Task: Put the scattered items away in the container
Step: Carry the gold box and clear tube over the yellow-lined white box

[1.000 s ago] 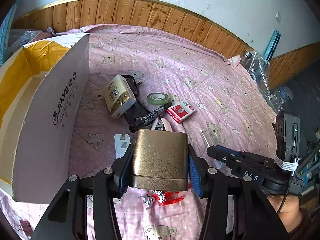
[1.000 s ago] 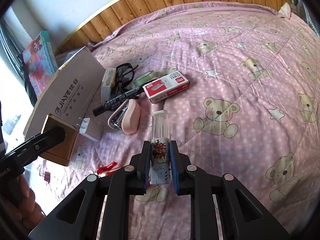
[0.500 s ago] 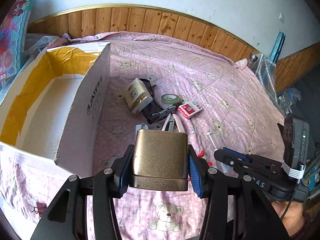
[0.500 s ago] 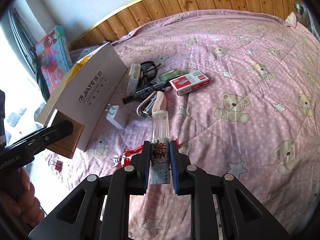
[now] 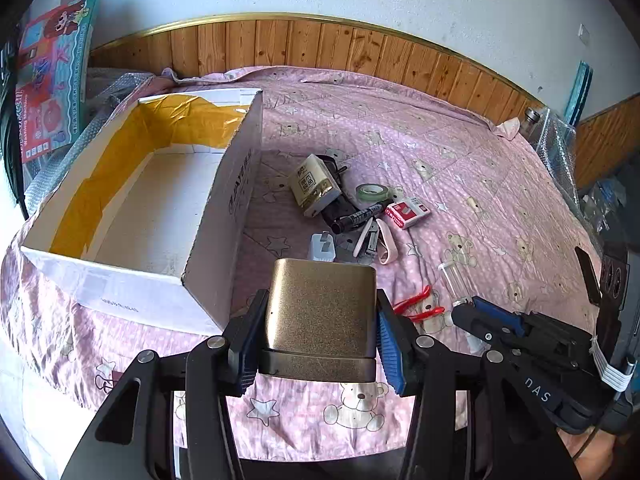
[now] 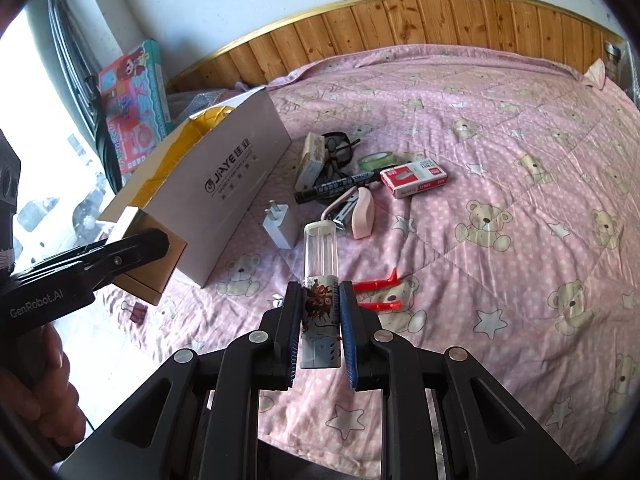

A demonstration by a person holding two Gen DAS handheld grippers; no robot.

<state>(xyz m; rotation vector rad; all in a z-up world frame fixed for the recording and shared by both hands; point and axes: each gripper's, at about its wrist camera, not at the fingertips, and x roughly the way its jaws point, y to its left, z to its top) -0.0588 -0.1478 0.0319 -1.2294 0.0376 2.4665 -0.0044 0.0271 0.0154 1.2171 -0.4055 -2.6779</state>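
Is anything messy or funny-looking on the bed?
Yes. The pink stapler lies flipped open beside the black marker, which rests across the glasses. The white box holds nothing yet; its yellow lining is crinkled. Nothing looks spilled or broken.

Gold box (image 5: pixel 320 304) metallic, satiny; cardboard container (image 5: pixel 224 216) matt; tube (image 6: pixel 320 248) clear plastic.

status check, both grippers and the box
Left gripper shut on gold tin, right gripper shut on tube. Box open, looks empty. Nothing blocking it.
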